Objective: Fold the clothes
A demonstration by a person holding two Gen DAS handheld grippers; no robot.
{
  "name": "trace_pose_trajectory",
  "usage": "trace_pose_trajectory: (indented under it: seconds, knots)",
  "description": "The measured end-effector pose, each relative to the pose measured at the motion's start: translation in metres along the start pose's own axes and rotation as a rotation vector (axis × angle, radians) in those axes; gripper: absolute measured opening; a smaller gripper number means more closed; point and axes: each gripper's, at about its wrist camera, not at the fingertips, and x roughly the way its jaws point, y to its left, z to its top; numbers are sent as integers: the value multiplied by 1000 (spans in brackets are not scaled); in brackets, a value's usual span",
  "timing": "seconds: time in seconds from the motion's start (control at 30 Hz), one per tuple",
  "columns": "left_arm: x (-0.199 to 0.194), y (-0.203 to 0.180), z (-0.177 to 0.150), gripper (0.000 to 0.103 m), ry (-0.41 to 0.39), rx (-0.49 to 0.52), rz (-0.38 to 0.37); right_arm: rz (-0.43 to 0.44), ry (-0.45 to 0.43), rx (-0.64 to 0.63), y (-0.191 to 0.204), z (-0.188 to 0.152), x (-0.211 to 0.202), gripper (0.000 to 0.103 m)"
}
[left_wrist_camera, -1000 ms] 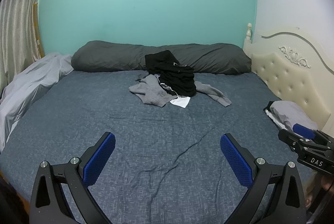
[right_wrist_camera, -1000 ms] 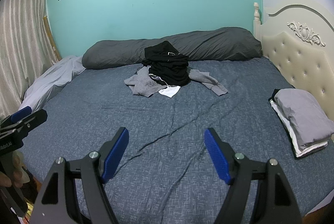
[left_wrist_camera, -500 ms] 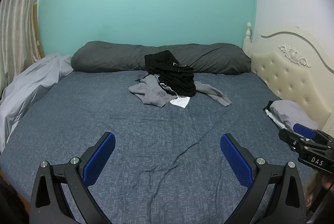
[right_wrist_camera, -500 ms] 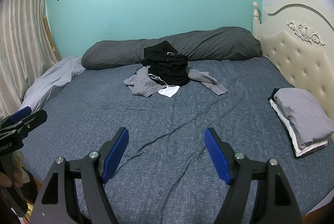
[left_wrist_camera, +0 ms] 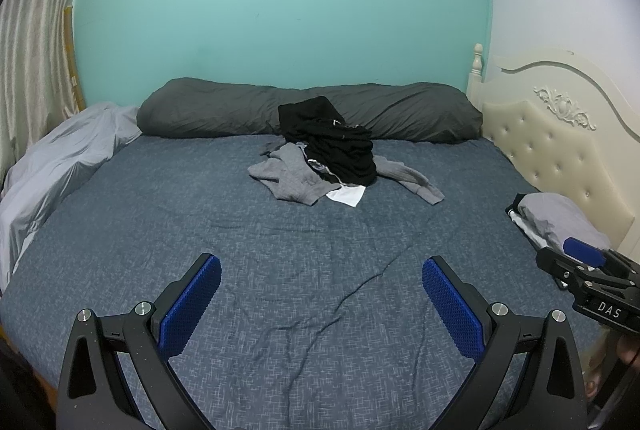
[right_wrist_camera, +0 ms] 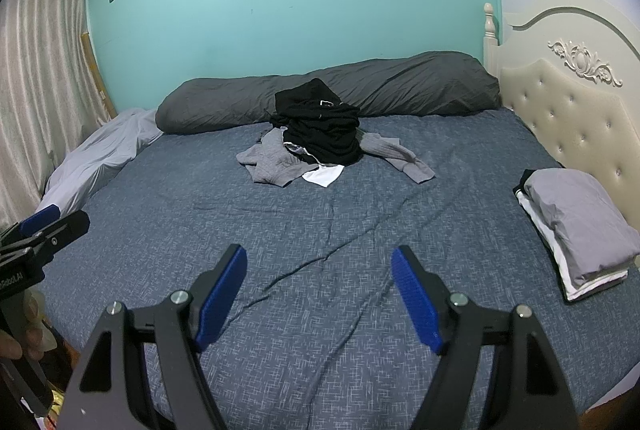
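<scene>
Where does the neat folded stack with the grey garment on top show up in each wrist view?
Left wrist: folded stack with the grey top at the right edge, partly behind the right gripper.
Right wrist: folded stack at right, fully visible.
Shared landmark: cream tufted headboard just behind it.

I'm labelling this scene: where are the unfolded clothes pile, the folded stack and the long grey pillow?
unfolded clothes pile (right_wrist_camera: 320,137): right wrist view, on the black garment on top.
folded stack (right_wrist_camera: 580,222): right wrist view, on the grey top piece.
long grey pillow (left_wrist_camera: 216,109): left wrist view, on its left half.
</scene>
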Motion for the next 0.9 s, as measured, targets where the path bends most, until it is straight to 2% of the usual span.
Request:
trace_pose_trajectory:
  seconds: [0.9]
  knots:
    - [-1,-4,3,103,-5,2,4,-1,-8,1,-2,0,-2,76]
